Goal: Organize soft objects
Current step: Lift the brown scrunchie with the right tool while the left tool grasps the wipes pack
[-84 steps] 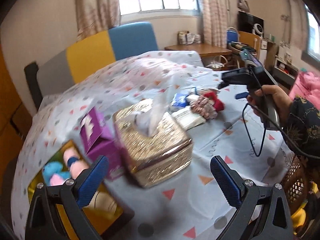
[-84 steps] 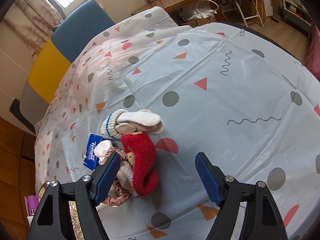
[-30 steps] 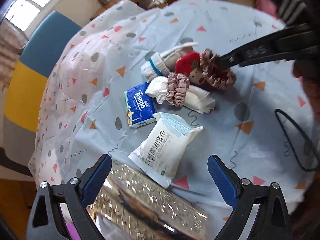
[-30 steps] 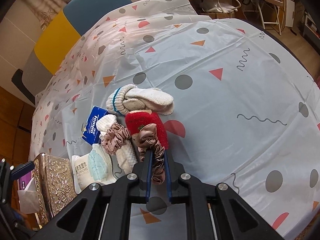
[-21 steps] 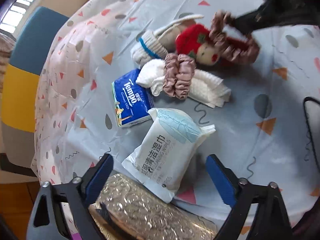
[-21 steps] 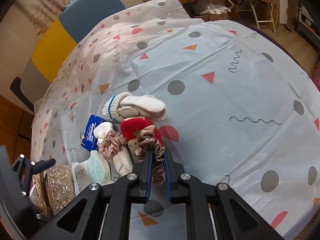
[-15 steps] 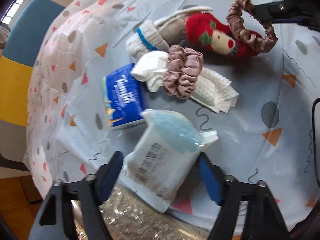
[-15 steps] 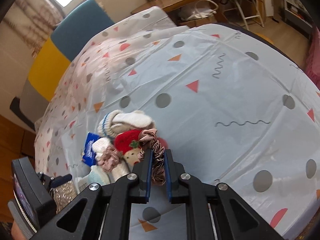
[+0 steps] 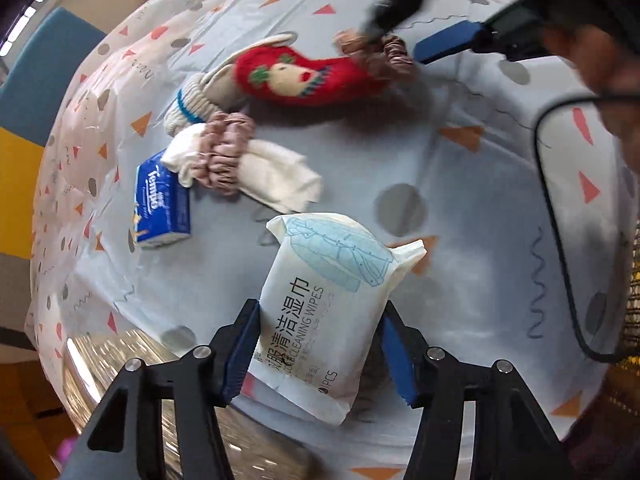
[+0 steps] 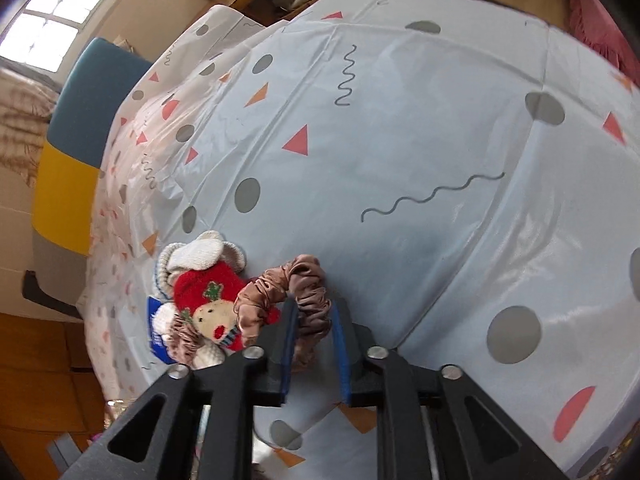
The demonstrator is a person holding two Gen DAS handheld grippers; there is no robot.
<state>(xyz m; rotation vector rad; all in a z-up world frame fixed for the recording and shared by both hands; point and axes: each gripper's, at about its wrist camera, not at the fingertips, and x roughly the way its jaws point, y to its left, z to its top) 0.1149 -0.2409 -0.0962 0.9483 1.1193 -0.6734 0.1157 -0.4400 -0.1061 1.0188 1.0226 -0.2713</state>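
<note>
Wipes pack [image 9: 332, 312] fills the gap of the left gripper [image 9: 320, 354], whose jaws are closing on it. Its near half sits between the two blue pads, and the left pad looks to be at the pack's edge while the right pad stands just off it, so I judge the grip not yet made. The pack's long axis runs away from the jaws, slanting up and to the right in the left view, with the sealed far end pointing toward a grey dot on the tablecloth [image 9: 480, 184]. The pads therefore come in across the short width, which is the way a soft pack should take a squeeze. A gold tissue box [image 9: 132, 364] lies just beside the left jaw, below and to the left.

Farther out lie a blue tissue packet [image 9: 162, 204], a white sock [image 9: 276, 174] with a pink scrunchie around it, and a red sock [image 9: 304, 76].

The right gripper [image 10: 314, 346] has its jaws opening, at a narrow gap, with a brown scrunchie [image 10: 280, 292] looped loosely between the pads and lying on the cloth just beside the red sock. The pads no longer seem to press it. The left hand is the nearer one to the pack; the right is well apart from it.
</note>
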